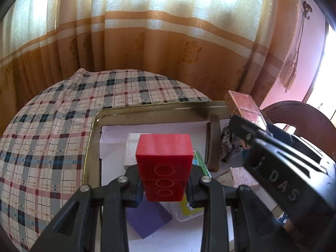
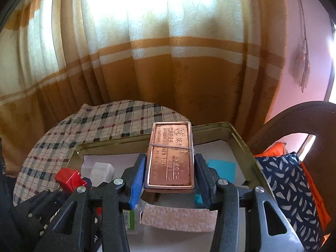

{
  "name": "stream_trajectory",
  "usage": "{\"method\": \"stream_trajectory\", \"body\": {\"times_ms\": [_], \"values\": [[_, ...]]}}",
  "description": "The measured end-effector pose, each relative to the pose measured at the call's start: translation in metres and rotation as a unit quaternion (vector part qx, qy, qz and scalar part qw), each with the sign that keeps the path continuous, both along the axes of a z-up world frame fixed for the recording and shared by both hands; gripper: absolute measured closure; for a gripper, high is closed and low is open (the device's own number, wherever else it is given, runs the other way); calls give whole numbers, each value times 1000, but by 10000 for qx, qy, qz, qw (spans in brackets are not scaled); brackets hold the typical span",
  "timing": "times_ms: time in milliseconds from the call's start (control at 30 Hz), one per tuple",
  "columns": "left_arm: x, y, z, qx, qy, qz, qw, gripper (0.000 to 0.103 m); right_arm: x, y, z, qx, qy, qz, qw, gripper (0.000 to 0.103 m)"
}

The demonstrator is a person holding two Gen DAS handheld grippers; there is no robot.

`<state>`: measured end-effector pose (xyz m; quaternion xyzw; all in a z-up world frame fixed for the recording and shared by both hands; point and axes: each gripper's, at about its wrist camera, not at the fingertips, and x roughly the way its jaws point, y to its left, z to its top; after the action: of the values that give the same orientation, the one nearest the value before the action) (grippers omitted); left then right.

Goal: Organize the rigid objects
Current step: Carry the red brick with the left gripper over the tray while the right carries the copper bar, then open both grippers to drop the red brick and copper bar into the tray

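— Grip check first: left tool [image 1: 164,185] pinching a red block [image 1: 164,163], low centre of the left wrist view, pads clamped on both long sides, block poking forward and up.

— Why lengthwise?

— Probably to keep the narrow sides between the pads and the free end out front, ready to be set down into the metal tray [image 1: 92,138] below.

— And the other side?

— Right tool [image 2: 169,174] clamped on a copper-coloured tin [image 2: 170,155], centre of the right wrist view, blue pads [image 2: 137,178] flat against its long edges, rubber band across the lid. Held face up, level enough to stay put.

— Both over the same place?

— Yes, both above the tray, white paper lining [image 2: 218,149] at its bottom. Already in there: clear plastic box [image 2: 100,171] at left centre, teal card [image 2: 220,167] at right, pink textured box [image 2: 178,217] low centre.

— Tray resting on a worktop?

— Cannot tell; only plaid cloth [image 1: 52,126] visible beside it, at left.

— Risk?

— Crowding, likely; two tools close together, little bare lining left.
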<state>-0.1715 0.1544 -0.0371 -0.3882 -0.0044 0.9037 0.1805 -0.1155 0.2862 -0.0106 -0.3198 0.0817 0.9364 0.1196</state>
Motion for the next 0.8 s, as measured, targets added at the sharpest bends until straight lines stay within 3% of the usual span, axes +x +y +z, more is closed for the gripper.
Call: {"method": "stream_trajectory", "body": {"times_ms": [233,800], "values": [[-6,5,-5,-81,-62,38,9999,73,-11,-1,-14,-48,-251,83,9996,54],[-10,9,-5,-321,-43,143,9994,73,-22,-11,-14,174,-396,313,9986,54]]}}
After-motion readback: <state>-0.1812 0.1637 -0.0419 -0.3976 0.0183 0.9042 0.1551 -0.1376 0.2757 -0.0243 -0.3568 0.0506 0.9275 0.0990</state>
